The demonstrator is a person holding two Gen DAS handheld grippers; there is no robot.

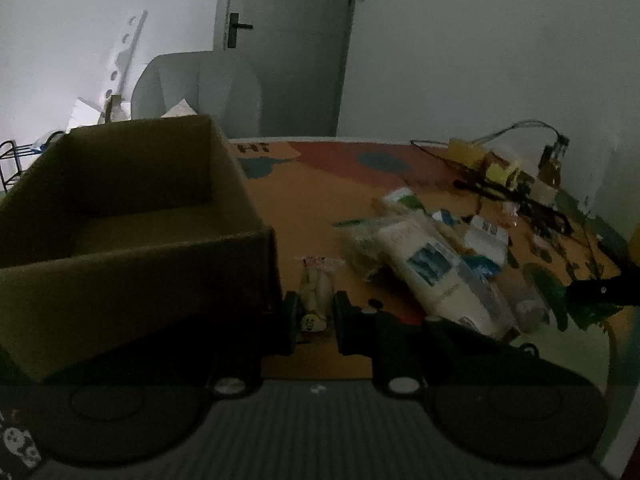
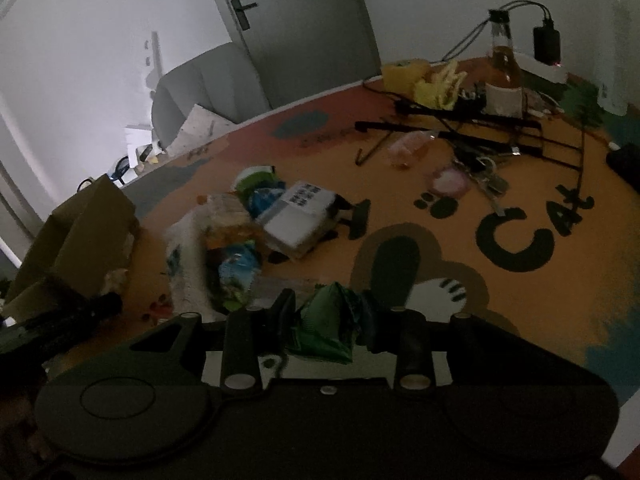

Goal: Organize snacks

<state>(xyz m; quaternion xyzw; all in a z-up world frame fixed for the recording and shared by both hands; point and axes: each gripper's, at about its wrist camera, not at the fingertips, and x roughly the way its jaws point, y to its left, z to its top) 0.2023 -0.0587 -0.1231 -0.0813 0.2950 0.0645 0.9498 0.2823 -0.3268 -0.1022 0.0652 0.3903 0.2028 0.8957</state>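
My left gripper is shut on a small pale snack packet with a cartoon face, held just right of the open, empty-looking cardboard box. My right gripper is shut on a crumpled green snack bag above the orange mat. A pile of snacks lies on the mat: white tubes, blue and green packets. The same pile shows in the right wrist view, with the box at far left.
A patterned orange mat with "CAT" lettering covers the table. At the back right stand a bottle, yellow items, cables, black rods and keys. A grey chair and a door lie behind.
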